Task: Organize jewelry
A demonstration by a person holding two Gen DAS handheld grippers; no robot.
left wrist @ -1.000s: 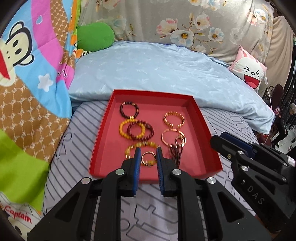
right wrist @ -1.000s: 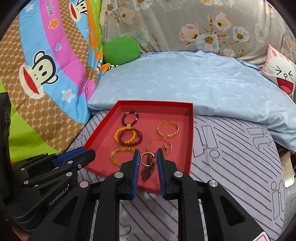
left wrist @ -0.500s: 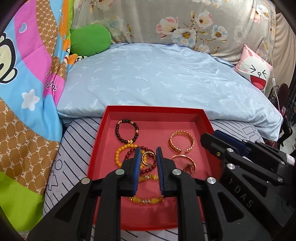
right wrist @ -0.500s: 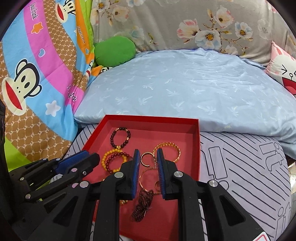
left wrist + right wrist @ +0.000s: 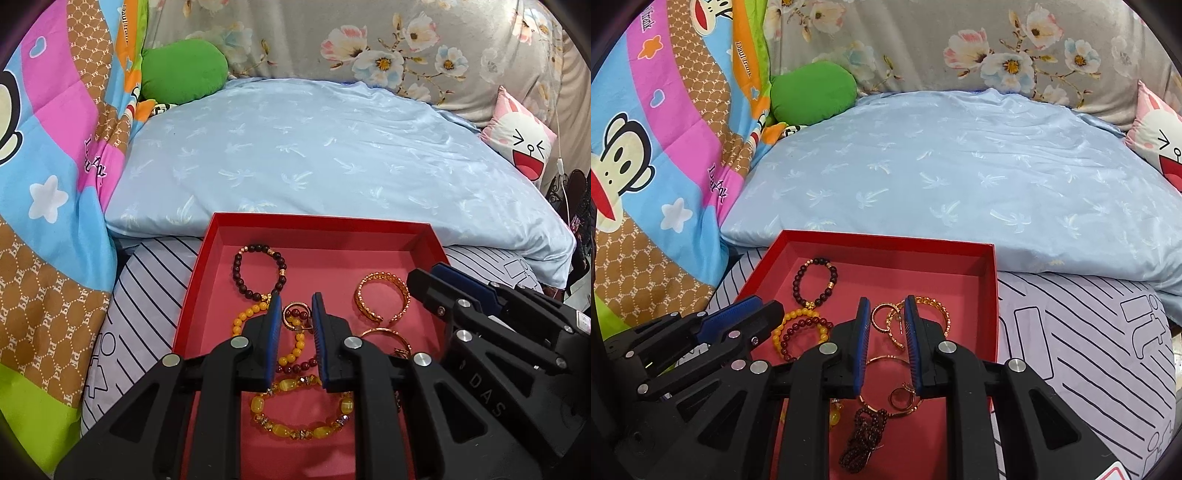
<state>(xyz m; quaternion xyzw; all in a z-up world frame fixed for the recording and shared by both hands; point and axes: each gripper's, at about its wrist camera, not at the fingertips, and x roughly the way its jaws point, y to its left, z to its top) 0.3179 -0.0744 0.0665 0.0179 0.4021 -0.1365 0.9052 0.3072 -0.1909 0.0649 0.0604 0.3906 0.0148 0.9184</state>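
Observation:
A red tray [image 5: 317, 219] lies on the striped sheet. In it are a dark bead bracelet [image 5: 237, 266], a gold cuff [image 5: 360, 295], a yellow bead bracelet [image 5: 240, 317] and an amber bracelet [image 5: 299, 430]. My left gripper [image 5: 295, 299] hangs over the tray's middle, shut on a small gold ring [image 5: 286, 317]. Close on its right, my right gripper [image 5: 884, 301] is shut on a second gold ring [image 5: 873, 319]. It hangs above a thin gold bangle [image 5: 886, 357] and a dark tassel [image 5: 860, 439]. Both point down into the tray [image 5: 886, 236].
A light blue pillow [image 5: 332, 147] lies right behind the tray. A bright cartoon quilt [image 5: 55, 184] rises on the left, with a green cushion [image 5: 181, 70] behind it. A pink cartoon cushion [image 5: 524, 136] sits far right. Striped sheet [image 5: 1071, 350] lies right of the tray.
Both grippers have moved forward and slightly down, from the tray's near edge to over its middle. Each ring stays pinched between its fingertips.

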